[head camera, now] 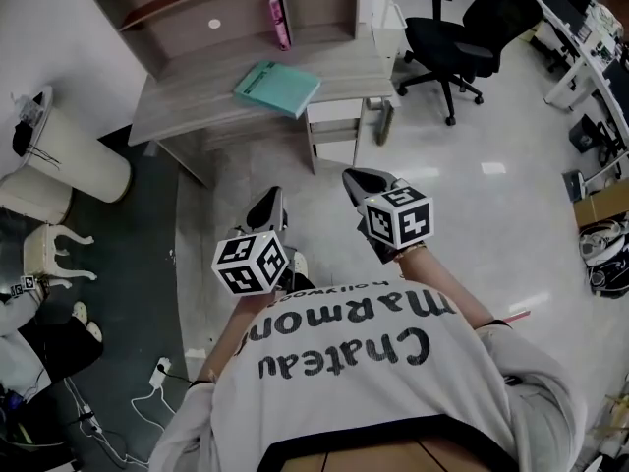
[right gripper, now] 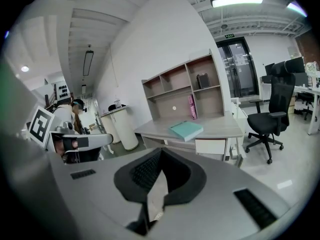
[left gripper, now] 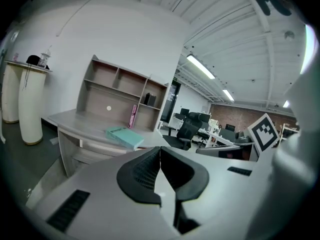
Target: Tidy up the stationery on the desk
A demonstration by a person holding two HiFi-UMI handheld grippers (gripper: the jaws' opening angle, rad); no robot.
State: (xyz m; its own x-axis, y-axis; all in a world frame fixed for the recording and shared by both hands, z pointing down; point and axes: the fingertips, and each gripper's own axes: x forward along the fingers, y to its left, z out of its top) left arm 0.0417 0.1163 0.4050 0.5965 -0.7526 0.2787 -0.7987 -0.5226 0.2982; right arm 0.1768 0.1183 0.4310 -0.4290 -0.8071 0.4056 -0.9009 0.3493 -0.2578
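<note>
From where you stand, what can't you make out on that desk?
Teal folder: too small in every view to read.
Pink item on the shelf: too small in all views to name.
Dark object in the upper shelf: too small in both gripper views.
Under the desk: hidden by its top in the head view.

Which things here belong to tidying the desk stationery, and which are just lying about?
Part of the job:
- teal folder, flat on the desk
- upright pink item behind it

Just lying about:
- black office chair
- white round stand
- cardboard box
</note>
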